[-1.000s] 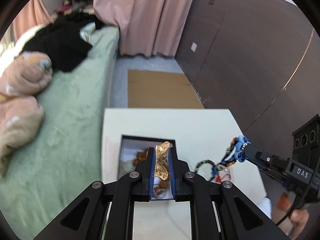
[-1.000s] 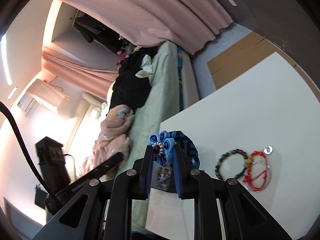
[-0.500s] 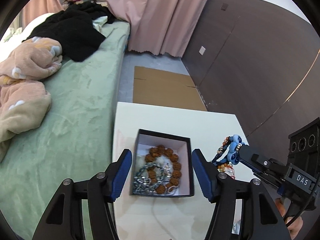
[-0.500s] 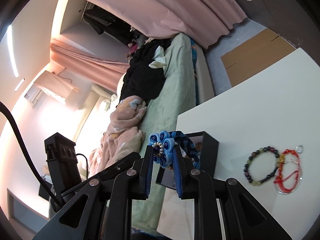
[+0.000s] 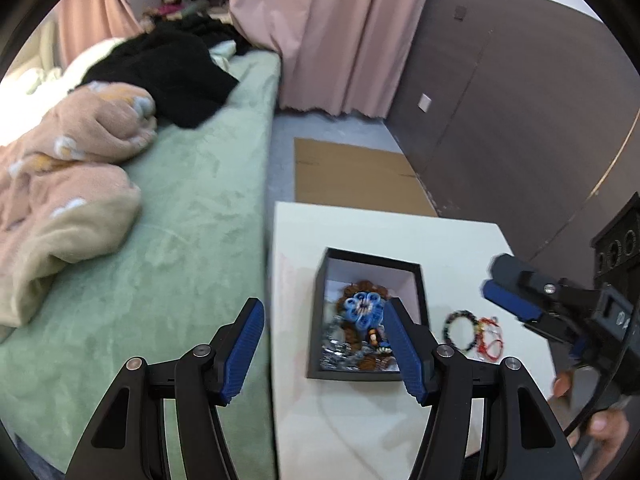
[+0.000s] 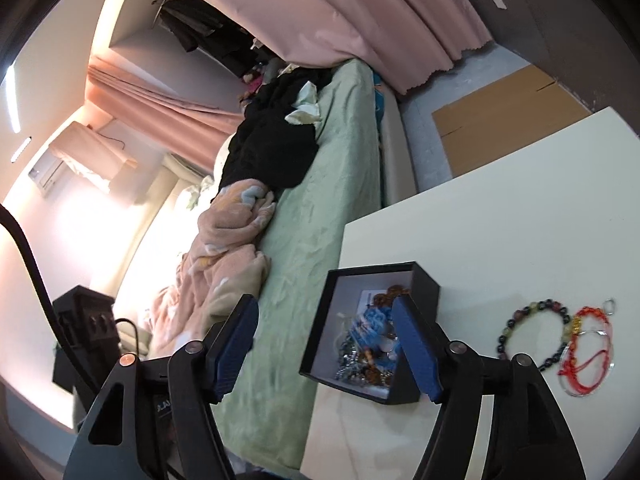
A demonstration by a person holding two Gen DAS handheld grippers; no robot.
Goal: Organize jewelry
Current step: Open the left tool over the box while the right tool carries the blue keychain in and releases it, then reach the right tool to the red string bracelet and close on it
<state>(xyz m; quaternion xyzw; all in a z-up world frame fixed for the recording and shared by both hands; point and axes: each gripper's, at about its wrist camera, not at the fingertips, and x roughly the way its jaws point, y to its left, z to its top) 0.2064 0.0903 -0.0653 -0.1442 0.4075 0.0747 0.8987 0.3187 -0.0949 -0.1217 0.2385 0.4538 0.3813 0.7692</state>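
Jewelry heap [image 5: 360, 332] in box [image 5: 370, 258] blurred

Green bed [image 5: 192, 208]; pink curtains [image 5: 332, 32]; dark wall [image 5: 520, 112]

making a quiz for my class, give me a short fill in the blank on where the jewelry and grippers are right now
1. The blue flower piece lies inside the ____ box.
2. The dark bead bracelet and the red cord bracelet lie on the white ____, outside the box.
3. Both the left gripper and the right gripper are ____ and hold nothing.
4. Left of the table is a bed with a ____ cover.

Missing words: black; table; open; green
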